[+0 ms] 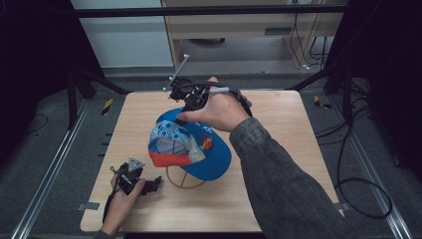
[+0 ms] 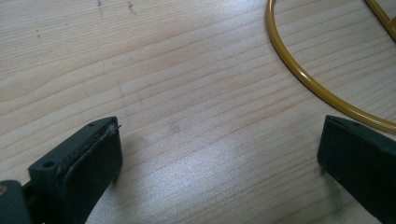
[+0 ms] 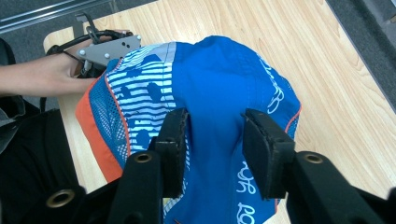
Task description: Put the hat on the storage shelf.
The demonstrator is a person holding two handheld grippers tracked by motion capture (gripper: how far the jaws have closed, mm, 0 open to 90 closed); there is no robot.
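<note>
A blue cap [image 1: 199, 149] with a striped, orange-edged panel sits on a yellow wire stand [image 1: 180, 183] in the middle of the wooden table [image 1: 283, 129]. My right gripper [image 1: 186, 107] reaches over the cap's far side. In the right gripper view its jaws [image 3: 212, 121] stand apart above the blue crown [image 3: 219, 84], and the pads do not press on the fabric. My left gripper [image 1: 149, 185] rests low at the table's front left. Its jaws [image 2: 219, 140] are wide open over bare wood, with the stand's yellow ring [image 2: 299, 74] just beyond the right jaw.
Black frame struts and rails run along both sides of the table. Cables lie on the floor at the right. A wooden cabinet [image 1: 249, 25] stands behind the table. The left hand and its gripper's grey plate [image 3: 109, 49] sit beyond the cap in the right gripper view.
</note>
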